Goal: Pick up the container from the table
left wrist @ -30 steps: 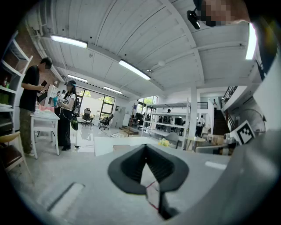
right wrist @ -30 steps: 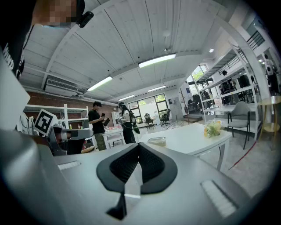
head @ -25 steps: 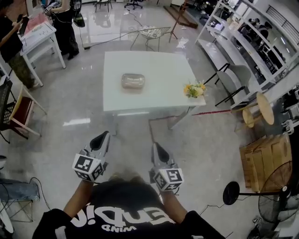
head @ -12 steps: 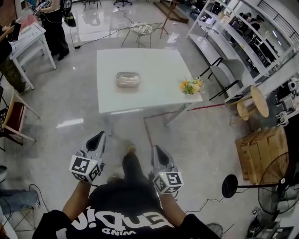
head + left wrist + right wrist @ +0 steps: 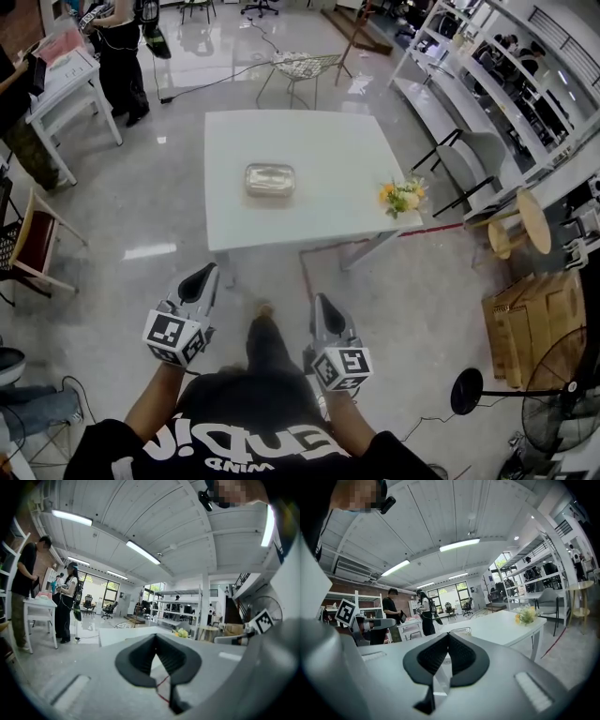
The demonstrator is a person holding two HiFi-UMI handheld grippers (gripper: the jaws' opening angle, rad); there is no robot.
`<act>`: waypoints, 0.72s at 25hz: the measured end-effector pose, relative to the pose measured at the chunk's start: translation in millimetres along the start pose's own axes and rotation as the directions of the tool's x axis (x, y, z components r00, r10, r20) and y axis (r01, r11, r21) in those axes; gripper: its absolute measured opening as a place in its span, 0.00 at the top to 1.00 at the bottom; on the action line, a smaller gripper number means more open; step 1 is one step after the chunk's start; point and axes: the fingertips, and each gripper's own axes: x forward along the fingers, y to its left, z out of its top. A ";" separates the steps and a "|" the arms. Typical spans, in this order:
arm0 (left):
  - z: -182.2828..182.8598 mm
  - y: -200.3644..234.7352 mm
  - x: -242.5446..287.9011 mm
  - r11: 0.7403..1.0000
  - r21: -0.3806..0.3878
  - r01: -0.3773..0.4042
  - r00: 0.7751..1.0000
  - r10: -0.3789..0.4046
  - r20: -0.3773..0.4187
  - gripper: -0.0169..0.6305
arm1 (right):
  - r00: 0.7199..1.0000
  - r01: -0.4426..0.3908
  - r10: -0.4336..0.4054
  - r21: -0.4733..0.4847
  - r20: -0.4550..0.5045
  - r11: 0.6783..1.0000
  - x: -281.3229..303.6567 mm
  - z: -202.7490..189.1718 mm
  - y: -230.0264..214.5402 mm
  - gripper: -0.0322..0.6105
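Observation:
The container [image 5: 270, 179], a shallow clear rectangular tub with brownish contents, lies near the middle of a white table [image 5: 319, 141] ahead of me. In the right gripper view the container [image 5: 460, 631] peeks just above the jaw tips on the table [image 5: 506, 623]. My left gripper [image 5: 202, 278] and right gripper [image 5: 322, 305] are held side by side above the floor, well short of the table's near edge. Both are shut and hold nothing. In the left gripper view the shut left gripper [image 5: 156, 637] points at the table edge [image 5: 124, 635]; the container is hidden there.
A small bunch of yellow flowers [image 5: 403, 196] stands at the table's near right corner. Two people [image 5: 127, 47] stand by a small white table [image 5: 66, 80] at the far left. A grey chair [image 5: 473, 159], round stool [image 5: 530, 220] and wooden crate [image 5: 525, 319] line the right side.
I have stepped toward the table: a foot now shows between the grippers, and both grippers have come forward with me, still shut. The container has not moved.

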 end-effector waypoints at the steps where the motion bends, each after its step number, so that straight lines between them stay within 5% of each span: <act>1: 3.1 4.6 5.9 1.000 0.000 -0.001 1.000 0.001 0.000 0.97 | 1.000 -0.002 0.002 0.000 0.000 1.000 8.7 3.6 -1.9 0.95; 18: 58.2 81.1 163.4 0.997 -0.006 -0.074 0.997 0.074 -0.005 0.97 | 0.996 -0.092 0.091 -0.014 -0.016 0.996 176.7 86.4 -74.9 0.95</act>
